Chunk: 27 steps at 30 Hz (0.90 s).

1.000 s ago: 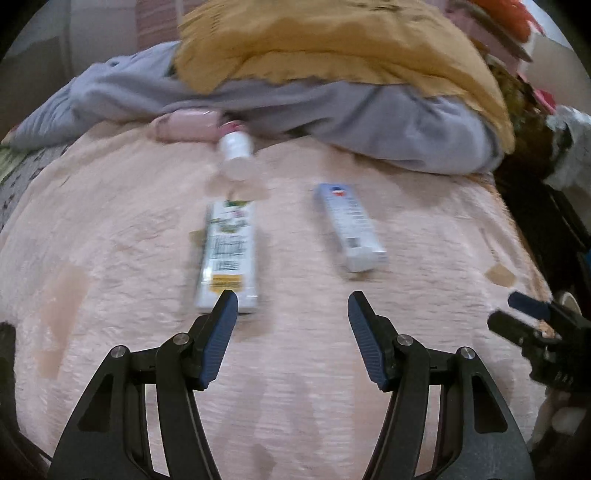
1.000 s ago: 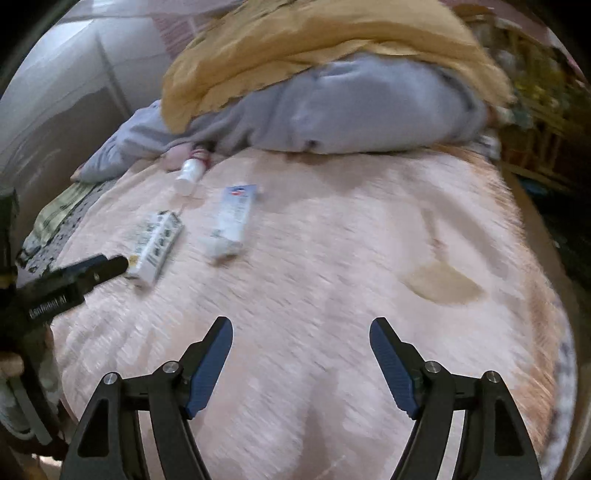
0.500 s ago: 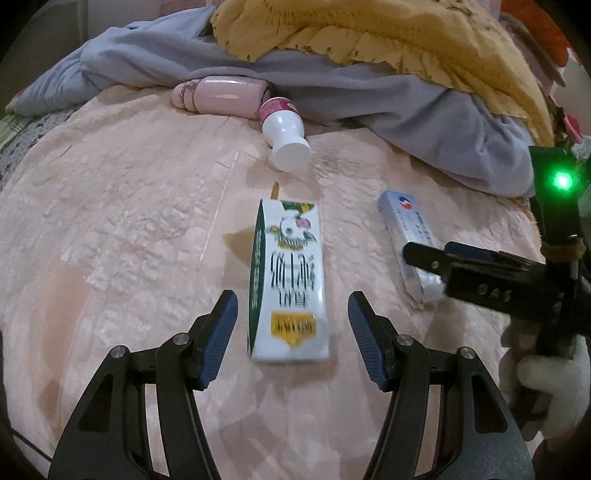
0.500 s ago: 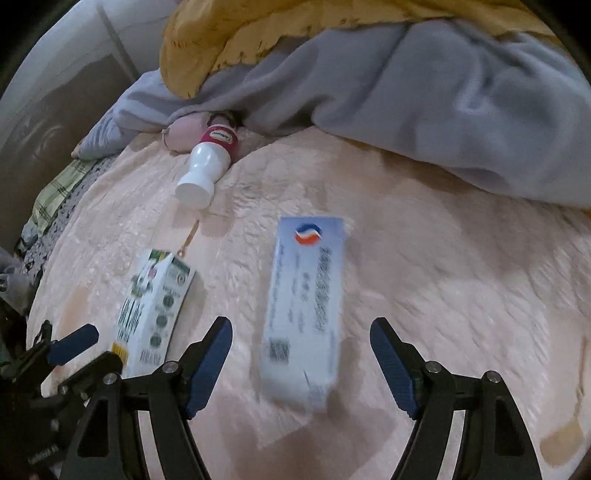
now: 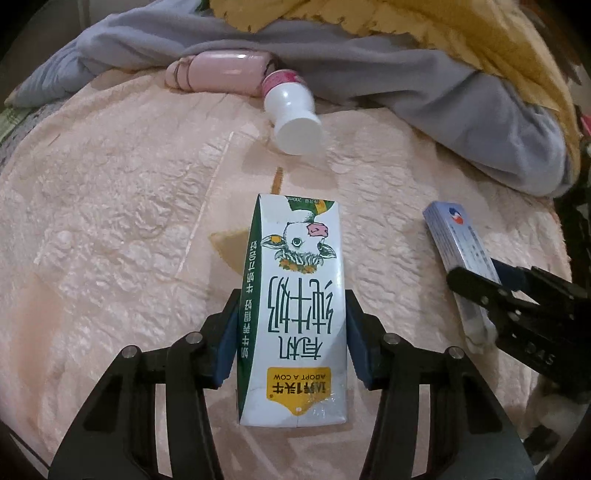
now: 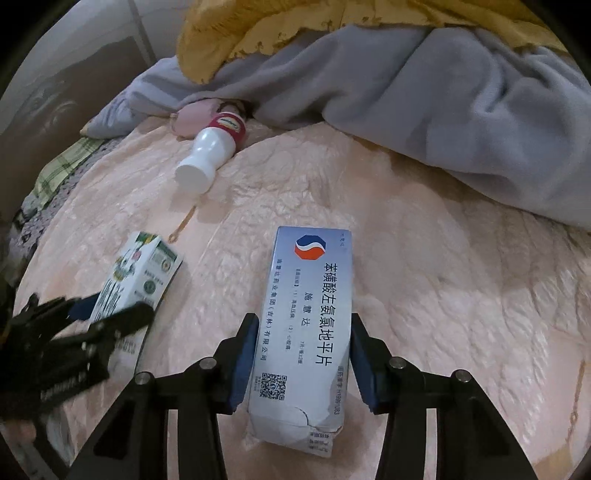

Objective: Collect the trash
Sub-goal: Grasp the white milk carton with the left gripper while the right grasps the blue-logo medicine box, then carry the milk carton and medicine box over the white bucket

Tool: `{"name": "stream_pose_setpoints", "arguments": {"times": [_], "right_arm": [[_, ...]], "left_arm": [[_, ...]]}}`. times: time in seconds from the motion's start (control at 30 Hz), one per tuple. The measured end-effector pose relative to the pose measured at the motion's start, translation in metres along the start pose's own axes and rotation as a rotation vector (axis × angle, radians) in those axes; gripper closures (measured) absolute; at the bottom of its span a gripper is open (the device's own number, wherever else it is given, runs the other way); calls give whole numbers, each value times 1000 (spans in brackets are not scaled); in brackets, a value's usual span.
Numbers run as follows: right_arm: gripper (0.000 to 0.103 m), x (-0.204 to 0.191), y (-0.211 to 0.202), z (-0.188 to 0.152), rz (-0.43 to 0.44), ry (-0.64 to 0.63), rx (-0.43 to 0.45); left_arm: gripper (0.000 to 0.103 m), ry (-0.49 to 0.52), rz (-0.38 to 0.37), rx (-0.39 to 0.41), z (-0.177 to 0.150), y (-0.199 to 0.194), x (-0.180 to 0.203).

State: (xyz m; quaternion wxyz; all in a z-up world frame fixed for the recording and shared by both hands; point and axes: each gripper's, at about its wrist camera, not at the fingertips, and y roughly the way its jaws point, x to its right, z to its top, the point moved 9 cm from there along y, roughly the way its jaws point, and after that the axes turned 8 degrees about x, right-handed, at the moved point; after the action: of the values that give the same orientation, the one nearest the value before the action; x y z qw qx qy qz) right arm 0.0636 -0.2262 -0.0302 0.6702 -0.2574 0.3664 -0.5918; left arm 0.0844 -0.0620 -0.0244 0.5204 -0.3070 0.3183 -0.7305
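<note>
A white and green milk carton (image 5: 295, 302) with a cow picture lies on the peach bedspread (image 5: 110, 221). My left gripper (image 5: 290, 325) has its blue pads against both long sides of the carton. A pale blue medicine box (image 6: 308, 325) lies to its right, and my right gripper (image 6: 301, 350) is shut on it, pads at both sides. The carton also shows in the right wrist view (image 6: 129, 291), and the box in the left wrist view (image 5: 461, 258). A small white bottle (image 5: 291, 114) with a pink label lies on its side further back.
A pink pouch (image 5: 218, 72) lies behind the bottle. A grey blanket (image 5: 461, 99) and a yellow blanket (image 5: 480, 33) are heaped along the far side. A green checked cloth (image 6: 62, 166) lies at the left edge of the bed.
Both grippers moved forward over the bed and closed. The left one now grips the milk carton, the right one the medicine box.
</note>
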Motion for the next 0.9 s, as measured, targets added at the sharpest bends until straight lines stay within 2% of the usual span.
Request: {"name": "stream_pose_setpoints", "arguments": {"times": [0.27,0.5,0.9], "right_arm": [[57,13,-71,-40,17,32,52],[57,28,-125,-83,-24,77,89],[57,64,-194,-123,-103,136,149]], "left_arm": [[54,52,-62,26,-22,-42,38],[54,120,-111,52,-39,-75,84],[54,241,-179,86,-55,-110,165]]}}
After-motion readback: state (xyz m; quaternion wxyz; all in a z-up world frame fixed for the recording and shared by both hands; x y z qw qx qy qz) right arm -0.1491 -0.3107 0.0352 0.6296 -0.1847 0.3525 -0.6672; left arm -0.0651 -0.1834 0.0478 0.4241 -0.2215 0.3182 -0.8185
